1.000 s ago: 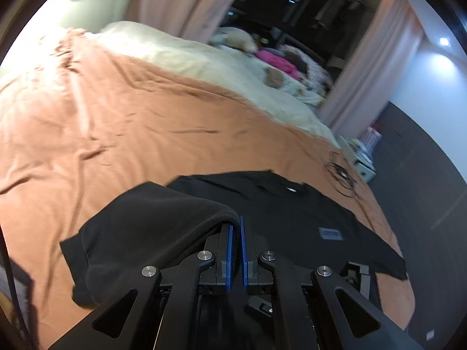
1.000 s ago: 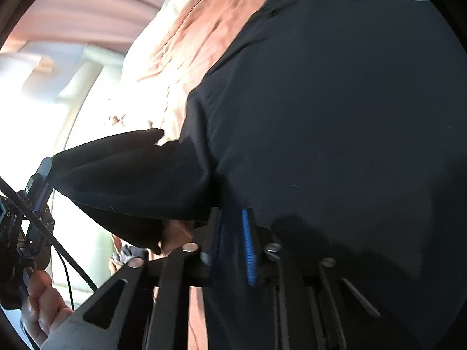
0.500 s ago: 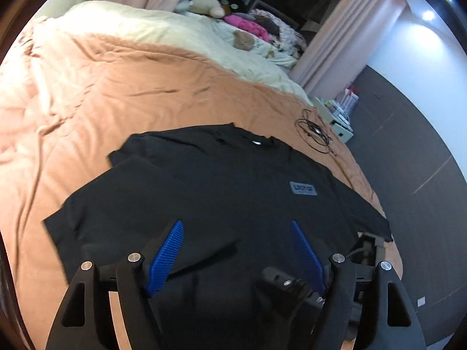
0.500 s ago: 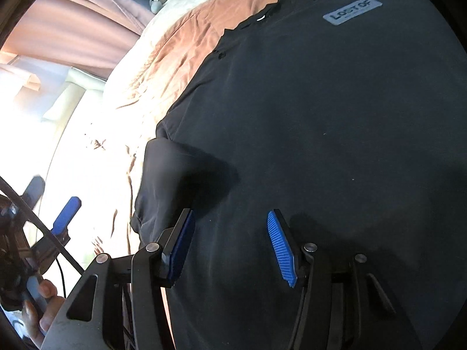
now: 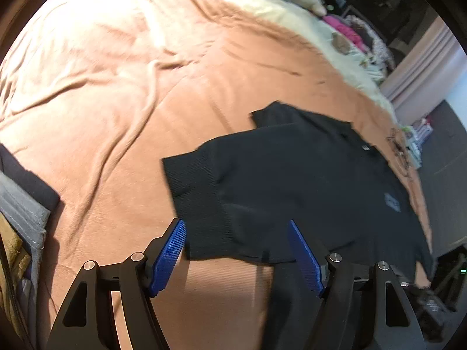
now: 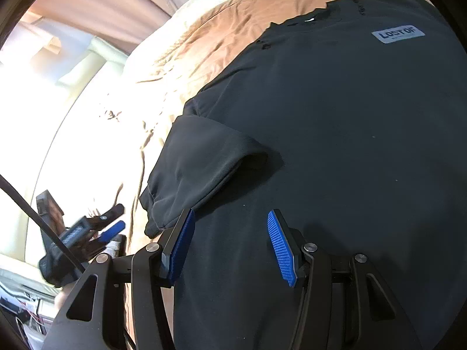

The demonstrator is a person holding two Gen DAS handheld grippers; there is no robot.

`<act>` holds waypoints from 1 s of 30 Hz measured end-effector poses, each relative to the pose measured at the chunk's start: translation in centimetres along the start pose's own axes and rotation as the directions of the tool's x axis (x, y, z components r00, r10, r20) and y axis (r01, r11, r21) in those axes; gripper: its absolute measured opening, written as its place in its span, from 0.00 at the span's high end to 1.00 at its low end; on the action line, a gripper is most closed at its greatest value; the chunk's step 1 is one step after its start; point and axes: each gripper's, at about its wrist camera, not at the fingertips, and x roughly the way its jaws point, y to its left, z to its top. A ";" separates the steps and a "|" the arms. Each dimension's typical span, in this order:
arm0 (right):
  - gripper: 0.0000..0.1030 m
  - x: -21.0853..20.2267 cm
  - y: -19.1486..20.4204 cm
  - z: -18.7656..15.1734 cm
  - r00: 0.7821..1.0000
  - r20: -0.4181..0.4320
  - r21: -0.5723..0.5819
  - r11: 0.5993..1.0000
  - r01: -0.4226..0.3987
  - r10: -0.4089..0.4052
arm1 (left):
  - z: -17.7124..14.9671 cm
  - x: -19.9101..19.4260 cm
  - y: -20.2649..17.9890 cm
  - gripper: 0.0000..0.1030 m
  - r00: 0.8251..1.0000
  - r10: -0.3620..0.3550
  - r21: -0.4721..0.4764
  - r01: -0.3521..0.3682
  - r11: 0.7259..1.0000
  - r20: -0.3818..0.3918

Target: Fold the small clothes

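Note:
A black T-shirt [image 5: 306,186] lies front up on the orange bedspread [image 5: 122,93], its left sleeve folded in over the chest [image 6: 198,172]. A grey "LOST OF" patch [image 6: 398,34] sits on its chest. My left gripper [image 5: 238,250] is open and empty just short of the shirt's near edge. My right gripper [image 6: 230,242] is open and empty above the shirt's lower body, beside the folded sleeve. The left gripper also shows at the left of the right wrist view [image 6: 87,233].
A cream duvet [image 5: 292,20] with soft toys and pink clothes lies at the bed's far side. A black cable [image 5: 398,148] coils on the bedspread past the shirt. Grey and dark fabric [image 5: 23,204] hangs at the left edge. Curtains [image 6: 102,3] stand behind.
Both grippers opened and let go of the sleeve, which now lies folded over the shirt. My left gripper has drawn back to the left, off the shirt.

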 end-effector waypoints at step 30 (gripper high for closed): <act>0.51 -5.0 -9.2 2.5 0.989 0.143 0.161 0.987 0.005 -0.028 | 3.1 -0.4 -17.2 0.91 0.976 -0.217 0.285 0.201 0.937 0.024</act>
